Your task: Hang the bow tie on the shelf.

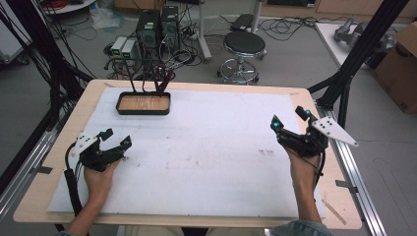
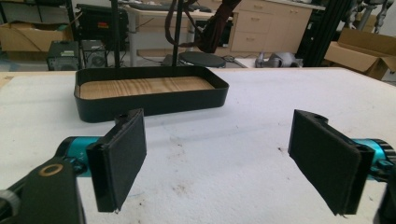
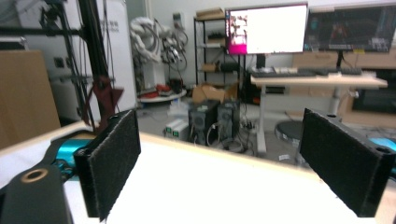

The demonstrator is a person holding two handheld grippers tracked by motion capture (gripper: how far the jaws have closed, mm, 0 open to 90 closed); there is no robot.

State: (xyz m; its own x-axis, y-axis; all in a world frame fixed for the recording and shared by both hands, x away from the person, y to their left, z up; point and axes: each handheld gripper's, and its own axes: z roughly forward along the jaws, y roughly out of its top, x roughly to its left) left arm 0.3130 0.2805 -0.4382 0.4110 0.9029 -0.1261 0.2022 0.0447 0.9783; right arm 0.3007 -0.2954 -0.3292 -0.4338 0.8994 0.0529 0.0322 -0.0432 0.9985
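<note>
Both claws stand apart and hold nothing: left claw (image 1: 117,139) at 8 o'clock on the worktop (image 1: 206,147), right claw (image 1: 289,119) at 3. Tray (image 1: 143,103) sits at 11; approach it low, jaws wide, I judge.

I am working in a robotics lab. Past the far edge of the pale wooden surface (image 1: 59,137), at the upper middle of the high view, two black computer towers (image 1: 157,27) stand on the grey floor amid tangled cables, next to a round black stool on a chrome base (image 1: 244,46). Black metal frame struts (image 1: 361,49) rise at the upper right, by a brown cardboard box (image 1: 401,69). The right gripper view shows a lit wide monitor (image 3: 267,29) on a desk with keyboards, and cluttered shelving.
</note>
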